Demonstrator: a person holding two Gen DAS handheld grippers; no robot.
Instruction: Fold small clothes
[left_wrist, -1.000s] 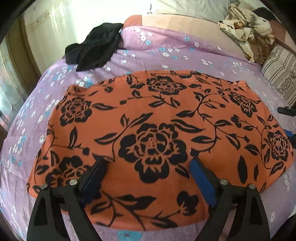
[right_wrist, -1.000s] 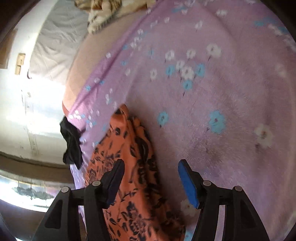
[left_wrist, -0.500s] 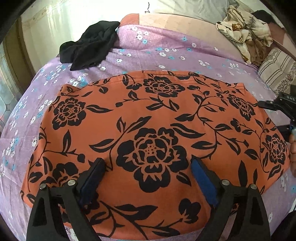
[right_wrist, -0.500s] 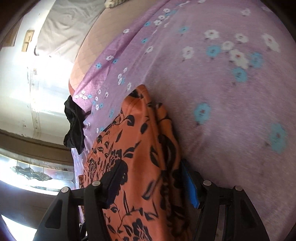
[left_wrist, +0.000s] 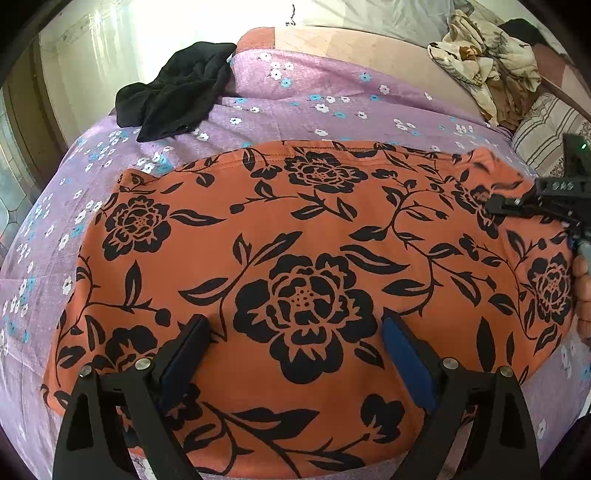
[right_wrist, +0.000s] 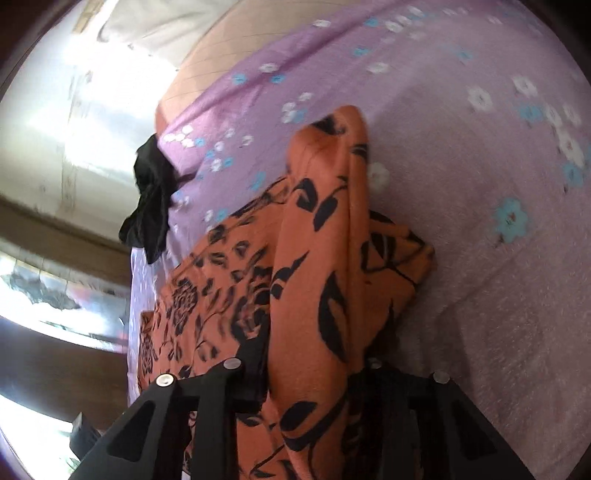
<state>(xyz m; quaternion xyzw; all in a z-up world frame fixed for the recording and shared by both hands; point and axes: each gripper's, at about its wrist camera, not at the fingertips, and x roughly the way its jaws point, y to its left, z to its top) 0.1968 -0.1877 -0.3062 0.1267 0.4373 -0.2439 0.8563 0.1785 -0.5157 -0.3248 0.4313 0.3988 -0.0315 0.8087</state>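
An orange garment with black flowers (left_wrist: 295, 240) lies spread flat on the purple flowered bedsheet (left_wrist: 314, 107). My left gripper (left_wrist: 295, 339) is open above its near part and holds nothing. My right gripper (right_wrist: 314, 365) is shut on the garment's right edge (right_wrist: 317, 258), which stands lifted in a fold between the fingers. In the left wrist view the right gripper (left_wrist: 495, 206) shows at the garment's far right side.
A crumpled black garment (left_wrist: 177, 96) lies at the far left of the bed and shows in the right wrist view (right_wrist: 151, 199). A patterned cloth heap (left_wrist: 487, 66) and a striped pillow (left_wrist: 546, 129) sit at the far right.
My right gripper moved onto the garment's right edge, shut on it and lifted it. My left gripper came slightly closer over the garment and stayed open.
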